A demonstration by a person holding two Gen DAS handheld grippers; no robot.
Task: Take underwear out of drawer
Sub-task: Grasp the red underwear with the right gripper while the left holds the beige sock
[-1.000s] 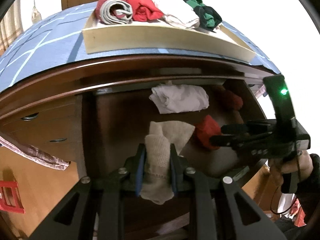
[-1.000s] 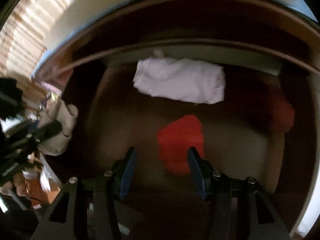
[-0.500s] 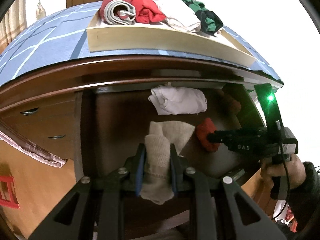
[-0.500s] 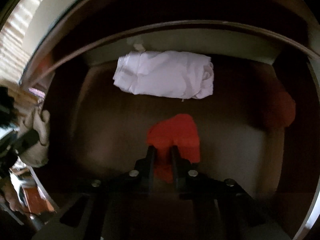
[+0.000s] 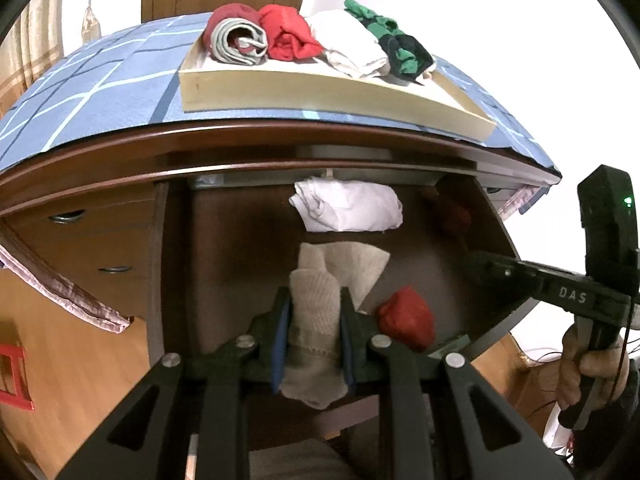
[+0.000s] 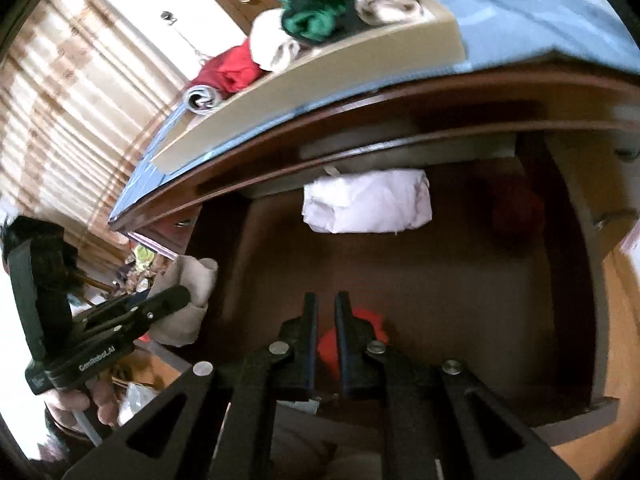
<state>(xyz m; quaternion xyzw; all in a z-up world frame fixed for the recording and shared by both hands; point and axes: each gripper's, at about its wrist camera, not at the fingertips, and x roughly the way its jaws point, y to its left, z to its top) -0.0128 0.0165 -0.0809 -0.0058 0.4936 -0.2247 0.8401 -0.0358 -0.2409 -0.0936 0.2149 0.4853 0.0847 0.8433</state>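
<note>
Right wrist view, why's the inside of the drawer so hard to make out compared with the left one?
Right wrist view: backlit window, motion-smeared tray, drawer interior in shadow. Left wrist view: sharper, white underwear clear, fisheye bends the dresser edge.

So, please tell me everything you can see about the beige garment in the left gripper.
The beige garment is a soft, knitted-looking cloth, cream in colour, with a fine stitched band low down. It is bunched into an upright roll, and a looser flap spreads up and to the right behind it. The left gripper is shut on its middle, blue pads on both sides. It hangs above the open drawer, apart from the other clothes.
</note>
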